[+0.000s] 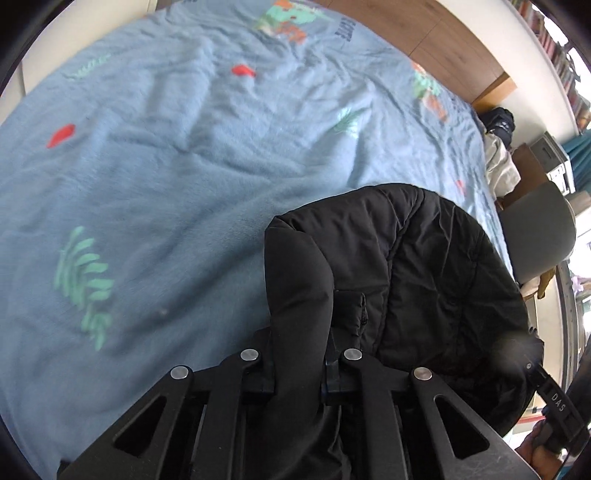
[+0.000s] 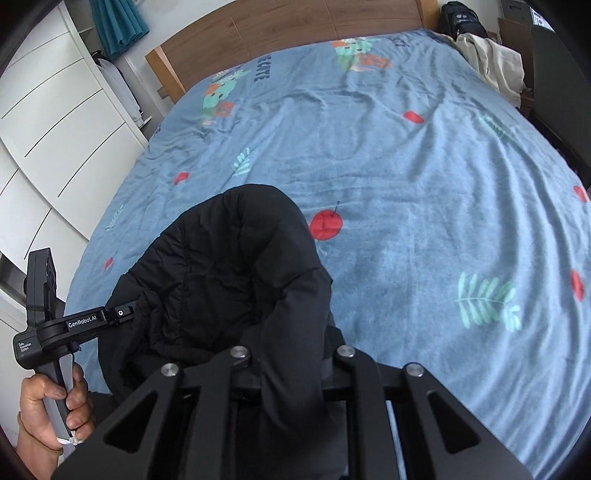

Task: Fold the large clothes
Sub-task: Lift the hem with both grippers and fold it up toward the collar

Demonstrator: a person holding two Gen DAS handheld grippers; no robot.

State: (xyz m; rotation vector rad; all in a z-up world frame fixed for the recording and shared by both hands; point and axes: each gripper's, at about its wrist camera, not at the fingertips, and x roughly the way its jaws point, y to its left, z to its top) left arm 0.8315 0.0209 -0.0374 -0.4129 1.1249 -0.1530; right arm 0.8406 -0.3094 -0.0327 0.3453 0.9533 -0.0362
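Observation:
A black padded jacket hangs bunched between both grippers, held above a bed with a blue patterned sheet. My left gripper is shut on a thick fold of the jacket. My right gripper is shut on another fold of the same jacket. In the right wrist view the left gripper shows at the left, its tips buried in the jacket's edge, with the person's hand below it. In the left wrist view the right gripper's body shows at the lower right. The fingertips of both are hidden by fabric.
The wooden headboard stands at the far end of the bed. White drawers line the left side. A beige cloth and a dark bag lie at the far right corner. A grey chair stands by the bed.

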